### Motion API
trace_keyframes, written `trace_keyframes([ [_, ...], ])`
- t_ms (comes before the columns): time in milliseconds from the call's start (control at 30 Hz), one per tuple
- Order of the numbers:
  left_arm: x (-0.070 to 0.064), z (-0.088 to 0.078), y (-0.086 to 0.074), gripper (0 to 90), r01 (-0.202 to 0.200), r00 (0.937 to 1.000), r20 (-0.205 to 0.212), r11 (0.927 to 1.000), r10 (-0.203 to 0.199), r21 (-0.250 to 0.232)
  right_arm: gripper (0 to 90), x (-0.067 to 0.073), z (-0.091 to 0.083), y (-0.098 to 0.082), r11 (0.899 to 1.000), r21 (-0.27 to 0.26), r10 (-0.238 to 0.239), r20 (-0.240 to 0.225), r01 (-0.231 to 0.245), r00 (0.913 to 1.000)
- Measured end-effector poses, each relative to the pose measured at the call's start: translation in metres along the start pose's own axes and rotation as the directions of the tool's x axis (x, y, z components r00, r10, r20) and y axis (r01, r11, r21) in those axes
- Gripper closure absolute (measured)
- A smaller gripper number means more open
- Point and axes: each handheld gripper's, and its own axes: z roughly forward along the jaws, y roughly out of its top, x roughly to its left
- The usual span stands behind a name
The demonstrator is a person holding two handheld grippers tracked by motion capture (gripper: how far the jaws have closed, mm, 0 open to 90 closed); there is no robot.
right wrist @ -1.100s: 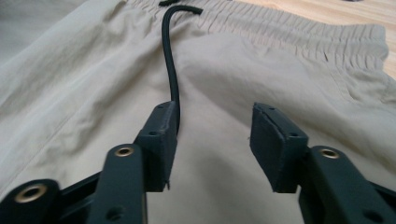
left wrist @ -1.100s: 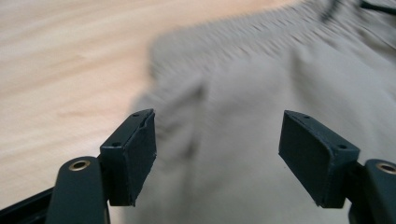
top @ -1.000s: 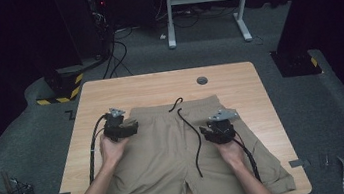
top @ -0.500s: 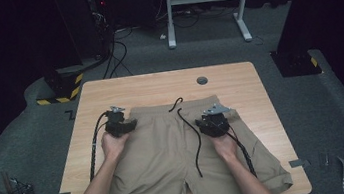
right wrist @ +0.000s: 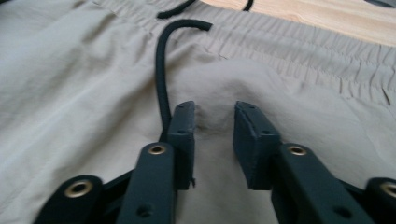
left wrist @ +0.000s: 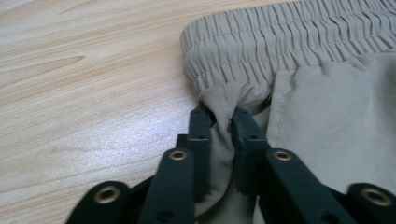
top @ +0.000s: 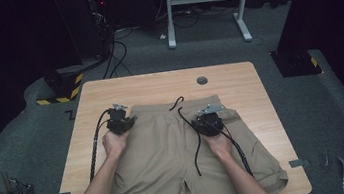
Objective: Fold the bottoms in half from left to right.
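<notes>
Khaki shorts [top: 176,147] lay flat on the table [top: 158,86], waistband [left wrist: 289,37] away from the person. Left tongs [left wrist: 219,116] had just closed, pinching fabric below the waistband's corner; right tongs [right wrist: 214,114], narrowing, straddled a fold, not yet pinching.

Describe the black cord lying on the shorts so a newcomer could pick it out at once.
Start at the wooden table and find the khaki shorts spread flat on it. From the middle of their elastic waistband a black drawstring runs down the front, passing just beside the right claw. It is thin and lies loose on the fabric, unlike the thicker cables trailing from the grippers.
</notes>
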Motion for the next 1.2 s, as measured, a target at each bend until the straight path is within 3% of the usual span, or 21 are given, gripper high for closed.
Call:
trace_keyframes([
  [133, -0.001, -0.002, 0.0, 87.0, -0.01, 0.9999, 0.008, 0.9999, 0.01, 0.0, 69.3, -0.001, 0.001, 0.0, 1.0, 0.003, -0.003, 0.006, 0.003, 1.0],
  [400, -0.004, -0.017, 0.005, 88.2, -0.011, 0.9993, 0.036, 0.9985, 0.013, -0.054, 69.5, -0.001, 0.003, 0.0, 1.0, 0.027, 0.0, 0.012, 0.0, 0.9999],
  [600, -0.008, -0.031, 0.01, 88.4, 0.027, 0.9959, 0.089, 0.9947, -0.018, -0.099, 68.2, 0.001, 0.004, 0.0, 0.999, 0.039, -0.022, 0.024, 0.021, 0.9995],
  [833, -0.013, -0.046, 0.014, 88.5, 0.016, 0.9923, 0.124, 0.9901, 0.002, -0.14, 64.5, 0.002, 0.004, 0.0, 0.999, 0.04, -0.022, 0.03, 0.021, 0.9993],
  [1000, -0.018, -0.053, 0.019, 88.5, 0.0, 0.9905, 0.136, 0.9889, 0.02, -0.148, 63.8, 0.006, -0.003, -0.001, 1.0, 0.022, -0.012, 0.011, 0.012, 0.9999],
  [1200, -0.027, -0.062, 0.035, 88.6, -0.016, 0.9861, 0.159, 0.9827, 0.046, -0.184, 62.0, 0.018, -0.011, 0.0, 0.999, -0.001, -0.051, -0.026, 0.051, 0.9983],
])
